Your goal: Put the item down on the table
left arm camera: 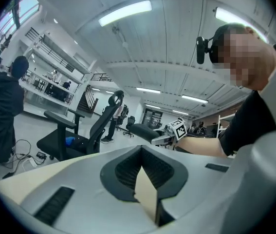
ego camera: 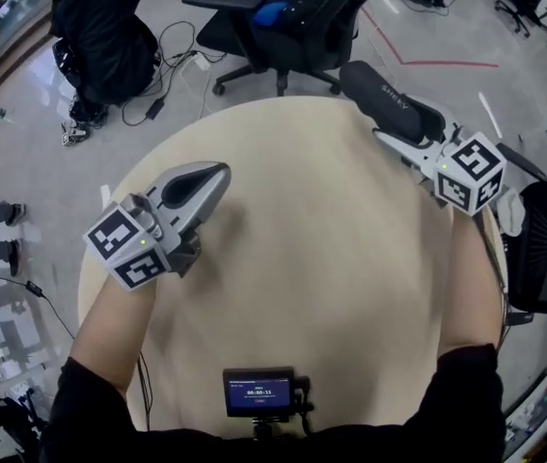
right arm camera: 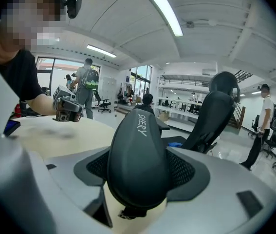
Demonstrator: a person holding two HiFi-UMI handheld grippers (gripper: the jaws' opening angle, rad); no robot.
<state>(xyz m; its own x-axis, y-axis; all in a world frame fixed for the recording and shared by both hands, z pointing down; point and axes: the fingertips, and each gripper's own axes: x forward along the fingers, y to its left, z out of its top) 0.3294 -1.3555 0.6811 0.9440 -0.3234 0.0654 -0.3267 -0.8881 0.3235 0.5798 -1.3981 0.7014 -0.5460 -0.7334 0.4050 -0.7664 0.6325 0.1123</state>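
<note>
Right gripper holds a closed black case.

Lab office: swivel chairs, shelves, cables

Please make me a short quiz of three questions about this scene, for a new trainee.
1. Which claw grips the black case?
2. True or false: the left claw holds an object.
3. The table top is: A) square, B) round, C) triangular.
Key: 1. The right claw. 2. False, it is empty. 3. B.
</note>
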